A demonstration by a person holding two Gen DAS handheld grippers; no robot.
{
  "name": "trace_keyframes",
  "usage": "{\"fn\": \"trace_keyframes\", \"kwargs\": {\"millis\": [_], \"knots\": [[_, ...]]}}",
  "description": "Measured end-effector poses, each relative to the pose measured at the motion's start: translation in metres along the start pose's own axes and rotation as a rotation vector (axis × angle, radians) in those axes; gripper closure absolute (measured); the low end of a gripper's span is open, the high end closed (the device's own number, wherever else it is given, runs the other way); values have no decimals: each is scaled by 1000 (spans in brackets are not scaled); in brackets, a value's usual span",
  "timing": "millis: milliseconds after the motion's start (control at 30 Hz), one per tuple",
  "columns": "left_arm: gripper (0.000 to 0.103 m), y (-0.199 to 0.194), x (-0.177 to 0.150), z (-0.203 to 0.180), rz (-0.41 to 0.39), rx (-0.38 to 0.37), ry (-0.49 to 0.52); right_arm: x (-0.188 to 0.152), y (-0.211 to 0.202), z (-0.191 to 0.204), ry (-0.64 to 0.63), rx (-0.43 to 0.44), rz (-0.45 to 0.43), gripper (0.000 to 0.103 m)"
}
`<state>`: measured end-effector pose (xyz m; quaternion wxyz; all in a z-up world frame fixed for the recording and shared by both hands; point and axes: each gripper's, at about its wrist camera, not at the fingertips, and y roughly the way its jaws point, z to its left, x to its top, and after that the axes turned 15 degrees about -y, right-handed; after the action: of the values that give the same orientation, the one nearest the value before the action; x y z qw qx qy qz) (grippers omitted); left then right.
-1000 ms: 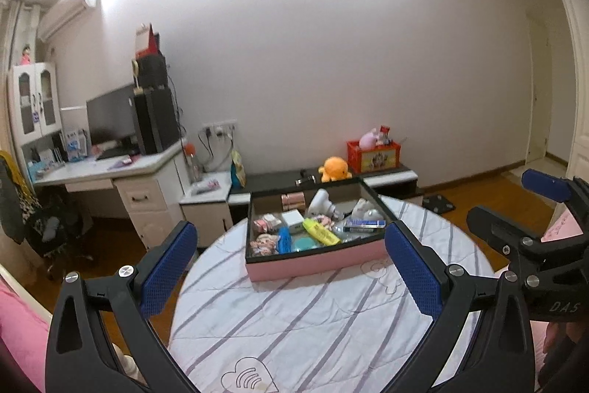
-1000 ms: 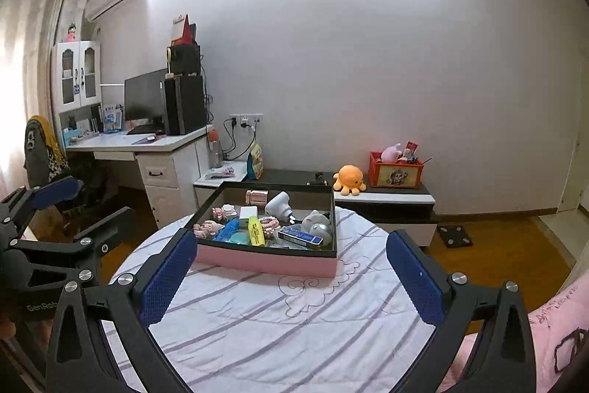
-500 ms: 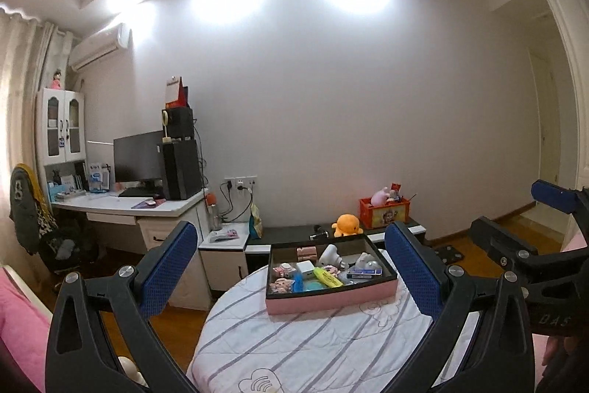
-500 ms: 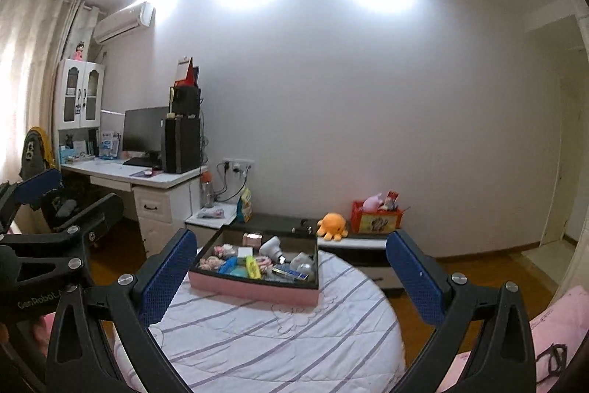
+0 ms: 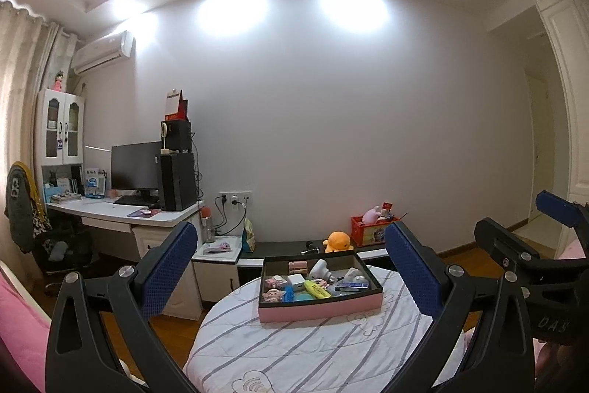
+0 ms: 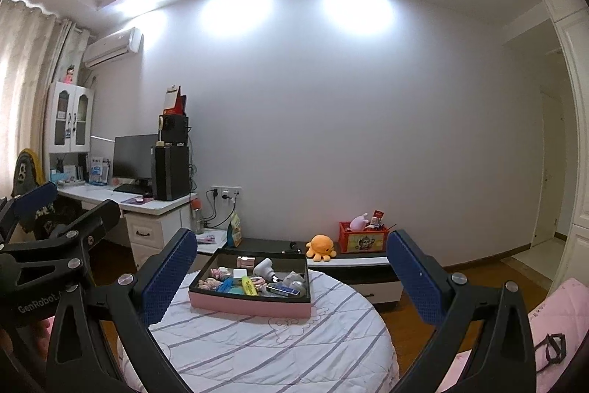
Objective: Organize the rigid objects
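Observation:
A pink box (image 5: 319,308) with a dark lining sits on a round table (image 5: 294,348) with a striped white cloth. The box holds several small things: a yellow highlighter (image 5: 316,289), a white plug, a blue pack, small figures. It also shows in the right wrist view (image 6: 250,304). My left gripper (image 5: 291,275) is open and empty, well back from the table. My right gripper (image 6: 291,277) is open and empty too, and shows at the right of the left wrist view (image 5: 530,245). The left gripper shows at the left of the right wrist view (image 6: 55,223).
A white desk (image 5: 121,212) with a monitor and a black tower stands at the left. A low dark cabinet (image 5: 294,247) behind the table carries an orange plush (image 5: 337,241) and a red box (image 5: 371,230). Pink bedding (image 6: 552,326) lies at the right.
Both grippers have drawn back and tilted up from the table. The box looks smaller and lower in both views and the ceiling has come into sight. Both stay open.

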<state>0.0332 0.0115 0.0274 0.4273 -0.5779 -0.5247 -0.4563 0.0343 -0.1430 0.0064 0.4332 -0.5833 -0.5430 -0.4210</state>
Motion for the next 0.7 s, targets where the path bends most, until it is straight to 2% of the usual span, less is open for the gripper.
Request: {"fn": "trace_keyframes", "kwargs": {"millis": [267, 700], "knots": [[0, -5, -1, -3, -4, 7, 7, 0, -12, 1, -6, -58, -11, 0], [0, -5, -1, 2, -11, 39, 22, 0, -10, 2, -4, -42, -1, 0]]}}
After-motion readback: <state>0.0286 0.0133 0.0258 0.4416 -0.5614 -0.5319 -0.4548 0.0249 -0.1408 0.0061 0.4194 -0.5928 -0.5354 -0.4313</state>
